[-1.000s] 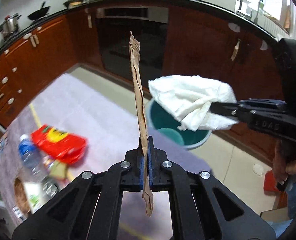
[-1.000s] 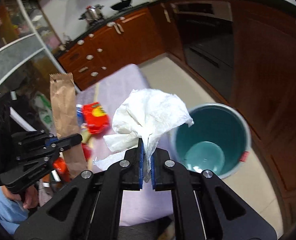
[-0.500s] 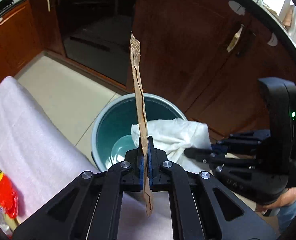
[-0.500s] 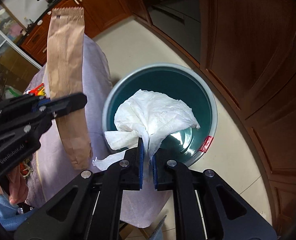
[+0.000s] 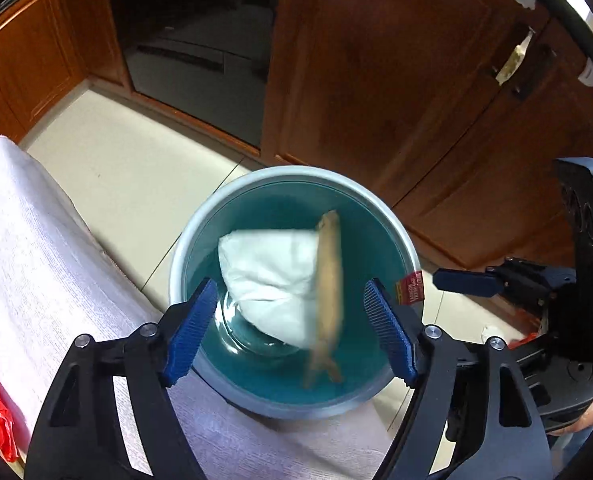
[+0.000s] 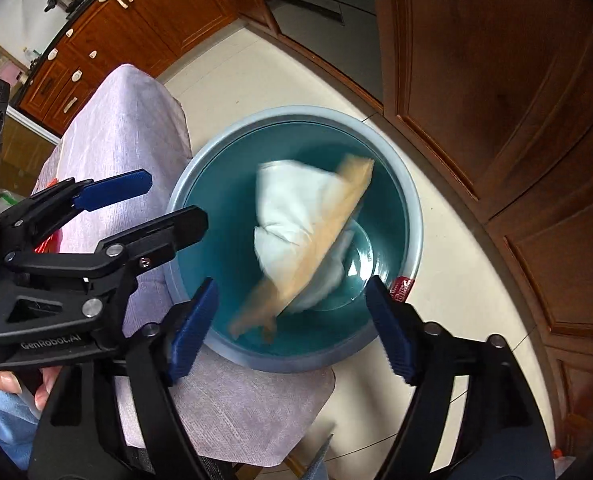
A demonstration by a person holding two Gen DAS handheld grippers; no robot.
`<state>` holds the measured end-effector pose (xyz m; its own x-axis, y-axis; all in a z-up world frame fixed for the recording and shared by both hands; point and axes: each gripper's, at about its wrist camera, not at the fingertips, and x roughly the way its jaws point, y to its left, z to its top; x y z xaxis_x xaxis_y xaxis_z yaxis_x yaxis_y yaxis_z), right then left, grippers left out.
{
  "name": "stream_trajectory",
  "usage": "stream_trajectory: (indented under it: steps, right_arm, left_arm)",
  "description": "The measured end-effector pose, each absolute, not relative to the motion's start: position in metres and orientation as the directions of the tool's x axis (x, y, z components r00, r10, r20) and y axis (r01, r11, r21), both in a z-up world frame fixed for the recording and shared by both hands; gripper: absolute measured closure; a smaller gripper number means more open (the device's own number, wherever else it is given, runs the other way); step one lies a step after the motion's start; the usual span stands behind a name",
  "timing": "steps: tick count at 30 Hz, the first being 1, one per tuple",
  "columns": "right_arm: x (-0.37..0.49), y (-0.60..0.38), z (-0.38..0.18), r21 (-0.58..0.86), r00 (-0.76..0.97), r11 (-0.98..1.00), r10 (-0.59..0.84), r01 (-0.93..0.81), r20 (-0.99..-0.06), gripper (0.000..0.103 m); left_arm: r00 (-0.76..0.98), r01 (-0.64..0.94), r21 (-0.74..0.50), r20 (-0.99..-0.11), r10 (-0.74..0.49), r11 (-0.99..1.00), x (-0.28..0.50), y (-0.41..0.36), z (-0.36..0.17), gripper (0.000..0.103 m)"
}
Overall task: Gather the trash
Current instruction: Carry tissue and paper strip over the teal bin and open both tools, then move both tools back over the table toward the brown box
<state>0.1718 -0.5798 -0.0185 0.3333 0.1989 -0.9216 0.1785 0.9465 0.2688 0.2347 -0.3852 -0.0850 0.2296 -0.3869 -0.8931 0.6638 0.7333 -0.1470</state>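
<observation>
Both the left gripper and right gripper are opening, empty; the flat brown paper bag and crumpled white tissue, just released, drop into the round teal plastic bin below.

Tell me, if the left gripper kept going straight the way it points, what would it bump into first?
Most likely the brown paper bag and white paper towel, blurred inside the teal bin. The left gripper, its jaws opening with nothing between the pads, points down into the bin. Depth is unclear.
</observation>
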Motion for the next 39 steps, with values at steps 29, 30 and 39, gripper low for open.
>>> stream_trajectory:
  steps: [29,30,39]
  right_arm:
    - [0.103,-0.468,0.078,0.254,0.445,0.967,0.241,-0.030,-0.863,0.016]
    - [0.101,-0.457,0.081,0.252,0.443,0.966,0.249,-0.053,-0.861,0.016]
    - [0.089,-0.347,0.097,0.230,0.399,0.938,0.321,-0.258,-0.859,0.016]
  left_arm:
    - [0.427,0.533,-0.103,-0.824,-0.372,0.840,0.139,-0.249,0.026,0.004]
    - [0.439,0.523,-0.094,-0.822,-0.362,0.847,0.135,-0.239,0.028,0.004]
    - [0.532,0.350,-0.047,-0.812,-0.240,0.936,0.100,-0.111,0.041,0.004]
